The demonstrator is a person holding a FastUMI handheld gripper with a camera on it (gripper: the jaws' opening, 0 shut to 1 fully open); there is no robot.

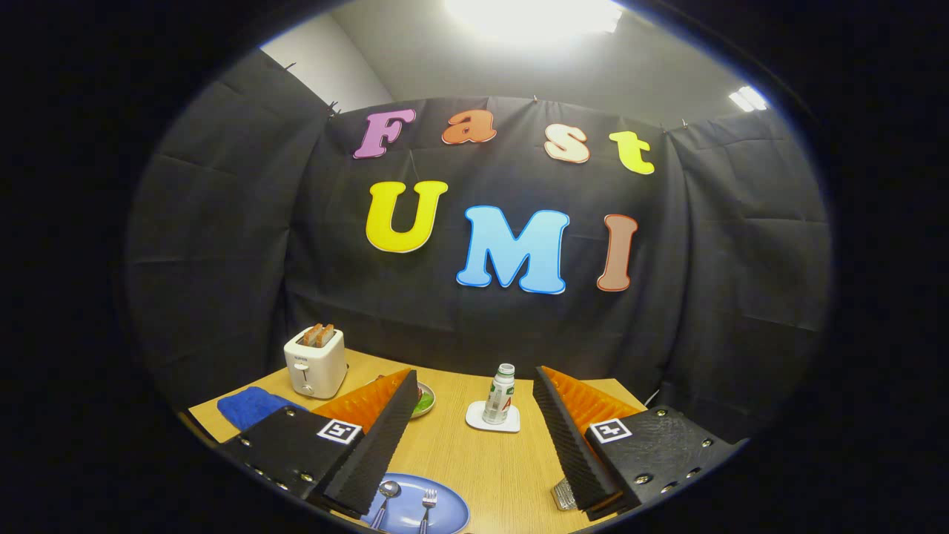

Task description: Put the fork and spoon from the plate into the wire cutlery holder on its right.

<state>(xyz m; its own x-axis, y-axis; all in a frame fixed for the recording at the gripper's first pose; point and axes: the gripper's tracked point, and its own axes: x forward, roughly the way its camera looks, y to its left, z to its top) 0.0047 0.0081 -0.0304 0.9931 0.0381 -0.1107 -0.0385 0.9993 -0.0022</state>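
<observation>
**Colours on the table**

Blue plate holding a silver spoon and silver fork. Pale wood table. White toaster with 2 brown toast slices. Blue cloth. White bottle, green cap, on a white coaster. Silver wire holder.

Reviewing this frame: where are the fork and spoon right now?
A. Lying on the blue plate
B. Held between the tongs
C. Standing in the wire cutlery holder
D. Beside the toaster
A: the spoon and fork lie side by side on the blue plate, while the tongs are open and hold nothing.
</observation>
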